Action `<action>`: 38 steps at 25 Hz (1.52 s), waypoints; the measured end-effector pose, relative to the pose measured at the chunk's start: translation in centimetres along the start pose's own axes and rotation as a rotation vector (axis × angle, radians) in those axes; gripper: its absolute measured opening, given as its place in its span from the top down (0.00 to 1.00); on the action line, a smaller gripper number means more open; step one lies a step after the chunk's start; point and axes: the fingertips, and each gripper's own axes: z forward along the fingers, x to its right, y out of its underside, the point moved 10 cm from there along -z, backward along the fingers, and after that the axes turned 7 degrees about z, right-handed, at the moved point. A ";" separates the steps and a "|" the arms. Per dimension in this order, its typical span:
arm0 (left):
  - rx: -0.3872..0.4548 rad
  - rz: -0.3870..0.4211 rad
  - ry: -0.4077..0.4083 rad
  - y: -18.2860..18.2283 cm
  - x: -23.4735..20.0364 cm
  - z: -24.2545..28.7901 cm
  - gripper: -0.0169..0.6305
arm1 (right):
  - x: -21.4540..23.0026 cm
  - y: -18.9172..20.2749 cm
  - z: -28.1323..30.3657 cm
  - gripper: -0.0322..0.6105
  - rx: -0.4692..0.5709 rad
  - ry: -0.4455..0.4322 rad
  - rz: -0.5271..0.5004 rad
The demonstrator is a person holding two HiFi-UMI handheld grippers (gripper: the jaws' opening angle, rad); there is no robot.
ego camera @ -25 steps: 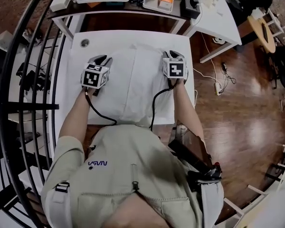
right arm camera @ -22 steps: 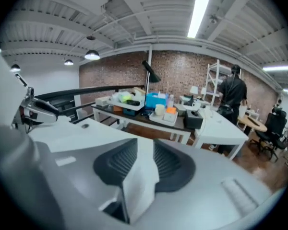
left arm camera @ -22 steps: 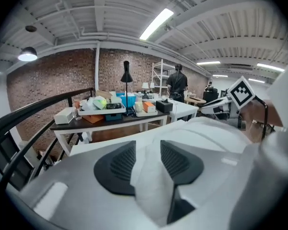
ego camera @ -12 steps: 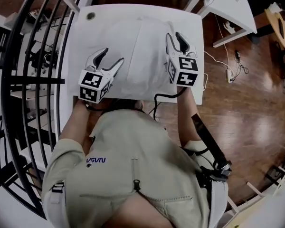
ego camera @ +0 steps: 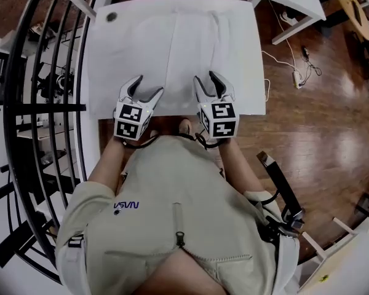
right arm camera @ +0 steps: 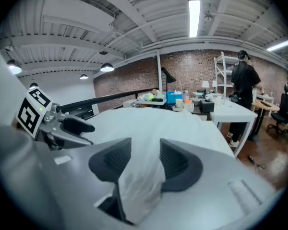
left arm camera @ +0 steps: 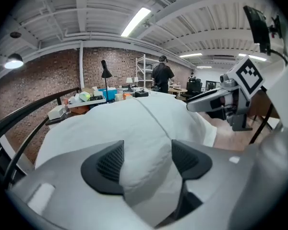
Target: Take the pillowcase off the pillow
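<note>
A white pillowcase (ego camera: pixel 190 54) over the pillow lies flat on the white table (ego camera: pixel 101 42), with a seam running down its middle. Cloth and pillow are hard to tell apart. My left gripper (ego camera: pixel 147 86) stands at the table's near edge. Its jaws have just been opening and are spread wide, with a loose fold of pillowcase (left arm camera: pixel 144 143) between them. My right gripper (ego camera: pixel 205 78) is beside it at the same edge. Its jaws have also just been opening, with a strip of white cloth (right arm camera: pixel 141 176) lying between the pads. The pads do not seem to press on it.
A black metal railing (ego camera: pixel 43 103) curves along the left of the table. Wooden floor (ego camera: pixel 320 121) with a cable (ego camera: pixel 289 66) lies to the right. A cluttered table (left arm camera: pixel 93 97) stands beyond the far edge, and a person (left arm camera: pixel 162 75) stands farther back.
Both grippers have drawn back from the middle of the pillow to the table's near edge. The left jaws spread wide first, then the right jaws opened.
</note>
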 end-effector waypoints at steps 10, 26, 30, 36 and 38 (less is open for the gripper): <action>-0.061 0.287 -0.043 3.7 1.3 1.0 0.68 | -5.6 8.6 2.4 0.67 -0.178 0.141 -0.046; 0.081 0.197 -0.123 -0.4 -4.8 -2.6 0.92 | 3.9 5.3 -4.8 0.94 -0.051 0.485 0.041; 0.008 0.131 -0.071 3.6 -2.4 -1.5 0.92 | 4.2 9.3 -3.6 0.94 -0.192 0.469 0.107; 0.008 0.142 -0.065 5.5 -0.9 -0.7 0.89 | 4.4 11.6 -4.3 0.93 -0.210 0.401 0.102; 0.022 0.143 -0.068 5.0 -0.9 -0.8 0.85 | 4.0 10.9 -4.6 0.92 -0.187 0.370 0.096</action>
